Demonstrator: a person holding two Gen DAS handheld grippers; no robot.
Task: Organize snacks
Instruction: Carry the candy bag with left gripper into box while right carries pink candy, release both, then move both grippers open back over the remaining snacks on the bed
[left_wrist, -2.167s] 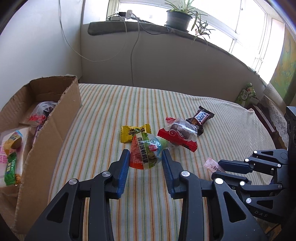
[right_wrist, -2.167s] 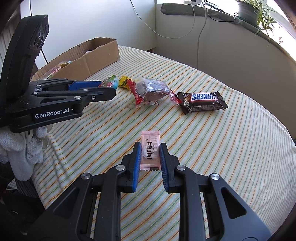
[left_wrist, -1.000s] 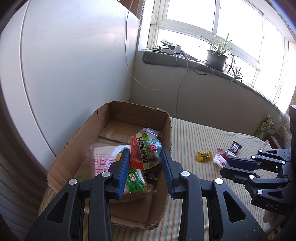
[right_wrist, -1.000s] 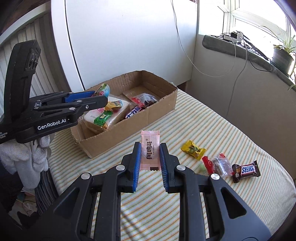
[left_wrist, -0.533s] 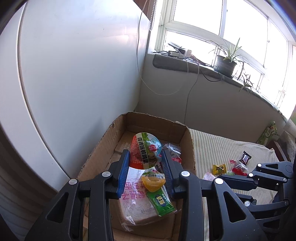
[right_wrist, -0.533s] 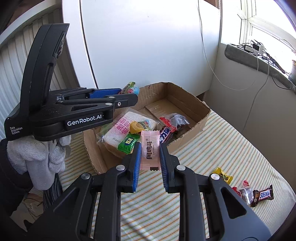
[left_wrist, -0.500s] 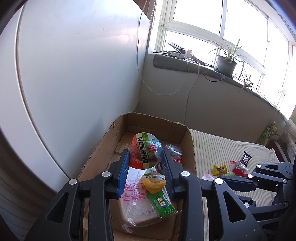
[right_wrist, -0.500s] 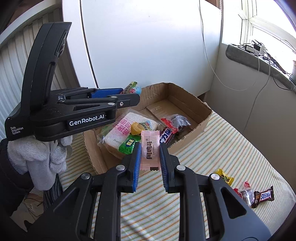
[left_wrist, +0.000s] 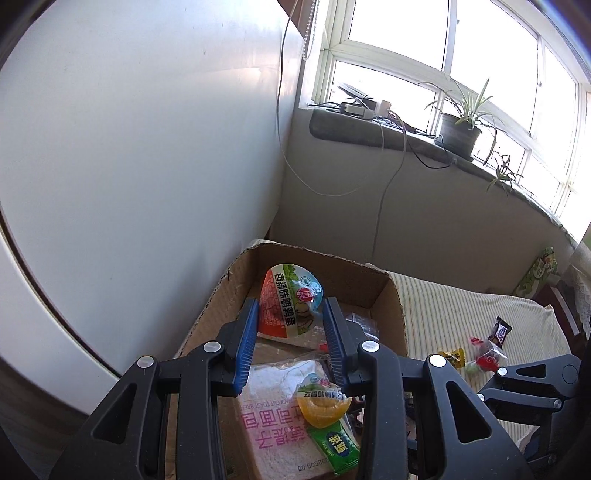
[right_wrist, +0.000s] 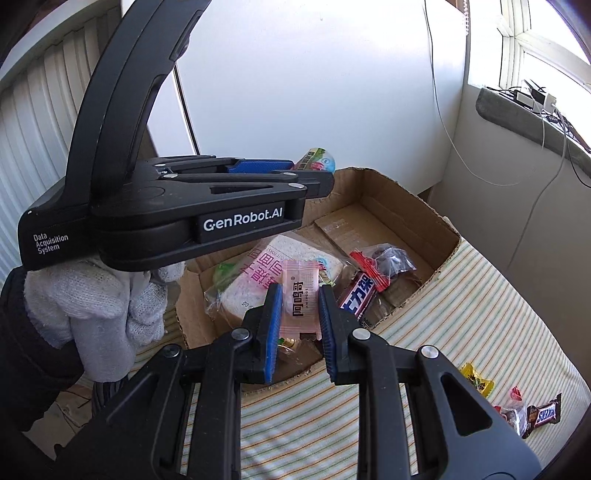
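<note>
Two hand-held grippers hover over a cardboard box (right_wrist: 436, 221) at frame centre, each carrying a snack. The left gripper (left_wrist: 290, 321) clamps a red-and-green egg packet (left_wrist: 290, 306); the right gripper (right_wrist: 300, 306), narrowly closed, pinches a pink sachet (right_wrist: 300, 299) above the bagged toast bread (right_wrist: 258, 273). Releasing cleanly likely means lowering each past the rim, over a bare patch, before opening. A Snickers bar (right_wrist: 543, 415) and yellow candy (right_wrist: 476, 384) wait at lower right.
</note>
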